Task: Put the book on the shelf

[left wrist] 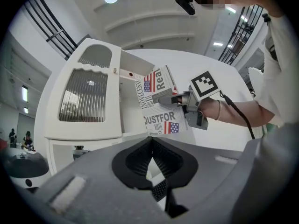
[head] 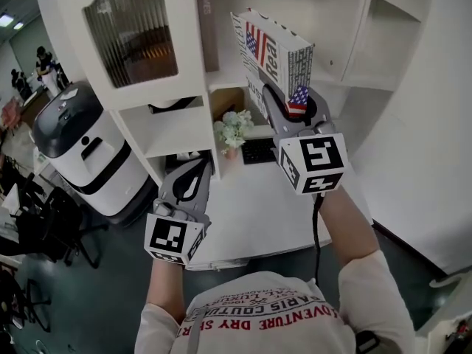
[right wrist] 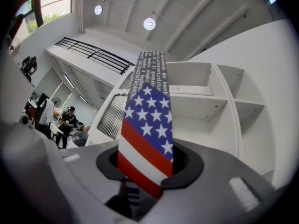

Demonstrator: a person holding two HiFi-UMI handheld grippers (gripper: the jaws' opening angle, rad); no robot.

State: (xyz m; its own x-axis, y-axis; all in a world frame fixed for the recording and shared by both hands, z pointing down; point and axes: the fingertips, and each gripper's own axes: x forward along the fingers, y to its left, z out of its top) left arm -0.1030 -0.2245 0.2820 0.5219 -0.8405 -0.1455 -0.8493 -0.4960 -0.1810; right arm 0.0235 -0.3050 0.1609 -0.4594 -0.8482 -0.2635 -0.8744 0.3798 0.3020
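A rounded white-and-black appliance (head: 81,153) stands on the floor left of the white shelf unit (head: 358,32), whose left-hand door carries an arched pane of ribbed glass (head: 129,35). In front of the unit's lower shelves the left gripper (head: 198,169) hangs idle, its ribbed black pads brought together at the tips with nothing between them. A small bunch of pale flowers (head: 234,127) sits on the unit's desk-level surface. Above it, the book (head: 273,50), a thick, box-like volume with a glossy cover of newsprint lettering and stars-and-stripes panels, is held in front of the unit's upper middle opening, touching no board. The right gripper (head: 293,103) is clamped on its lower corner, the flag-printed edge running straight up between the jaws. To the right, the unit's open compartments show smooth painted boards with square edges. The carry looks close to its end: what remains is to line the book up with an open compartment, ease it in until its base rests on a board, and only then release the hold.
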